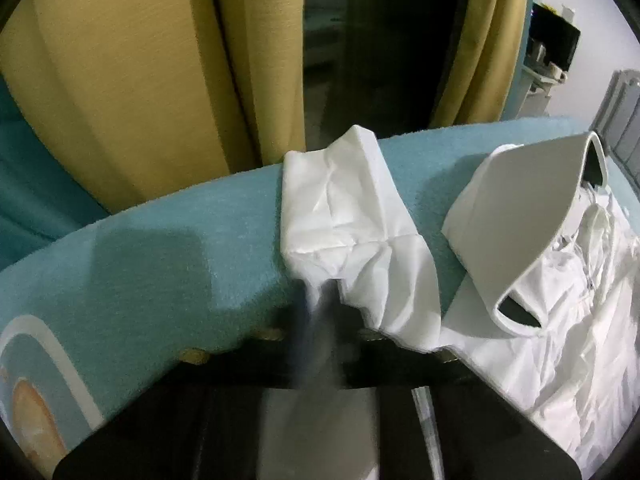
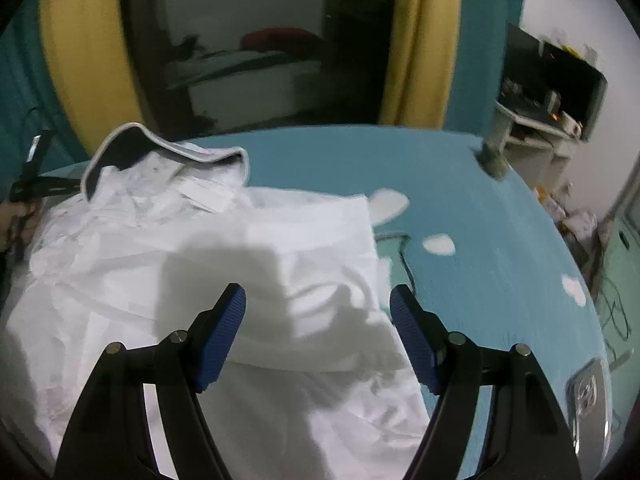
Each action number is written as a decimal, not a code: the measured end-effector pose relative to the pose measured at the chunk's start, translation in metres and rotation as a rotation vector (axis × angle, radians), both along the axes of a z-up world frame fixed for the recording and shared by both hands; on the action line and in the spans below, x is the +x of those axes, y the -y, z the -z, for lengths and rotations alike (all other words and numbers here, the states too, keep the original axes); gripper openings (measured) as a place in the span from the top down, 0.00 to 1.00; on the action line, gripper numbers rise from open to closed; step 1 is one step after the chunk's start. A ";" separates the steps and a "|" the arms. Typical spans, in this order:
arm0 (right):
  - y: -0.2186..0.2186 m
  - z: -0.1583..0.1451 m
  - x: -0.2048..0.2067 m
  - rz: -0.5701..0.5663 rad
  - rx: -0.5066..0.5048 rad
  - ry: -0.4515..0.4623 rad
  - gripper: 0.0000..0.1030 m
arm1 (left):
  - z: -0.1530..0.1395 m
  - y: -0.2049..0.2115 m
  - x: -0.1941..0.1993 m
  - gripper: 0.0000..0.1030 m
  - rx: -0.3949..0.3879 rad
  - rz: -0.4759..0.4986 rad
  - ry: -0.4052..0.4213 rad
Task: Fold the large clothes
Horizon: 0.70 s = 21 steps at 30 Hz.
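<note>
A white shirt (image 2: 208, 264) lies crumpled on a teal bed cover (image 2: 460, 216), its stiff collar (image 2: 168, 148) at the far left. In the left wrist view the collar (image 1: 532, 232) stands at the right and a sleeve (image 1: 344, 216) stretches toward the bed's edge. My left gripper (image 1: 324, 304) is shut on the sleeve near its cuff end; the fingers are blurred. My right gripper (image 2: 318, 304) is open, its blue pads (image 2: 224, 332) hovering just above the shirt's folded right part, holding nothing.
Yellow curtains (image 1: 132, 92) and a dark doorway (image 2: 256, 48) stand behind the bed. A shelf with clutter (image 2: 552, 92) is at the right. A cable (image 2: 400, 248) lies on the cover beside the shirt. The cover has white cloud prints (image 2: 438, 245).
</note>
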State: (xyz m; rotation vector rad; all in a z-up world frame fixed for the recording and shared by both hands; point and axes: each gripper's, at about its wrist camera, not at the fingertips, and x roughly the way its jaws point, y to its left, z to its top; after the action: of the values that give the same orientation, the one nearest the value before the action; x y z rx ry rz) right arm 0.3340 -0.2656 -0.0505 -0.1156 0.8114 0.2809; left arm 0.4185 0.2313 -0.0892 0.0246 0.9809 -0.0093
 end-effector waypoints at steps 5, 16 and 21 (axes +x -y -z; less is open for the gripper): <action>0.008 0.004 -0.004 0.001 0.030 -0.008 0.28 | -0.040 0.002 -0.022 0.98 0.003 -0.036 0.106; 0.044 -0.008 -0.033 -0.012 0.132 0.036 0.28 | -0.181 0.043 -0.085 0.98 0.079 -0.082 0.389; 0.065 -0.012 -0.046 -0.012 0.175 0.055 0.28 | -0.221 0.080 -0.103 0.98 0.101 -0.100 0.475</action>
State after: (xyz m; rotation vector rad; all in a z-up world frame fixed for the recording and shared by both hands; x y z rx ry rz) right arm 0.2881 -0.3304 -0.0383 0.0358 0.7285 0.3577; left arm 0.3156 0.1515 0.1319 0.0673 0.5062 0.1329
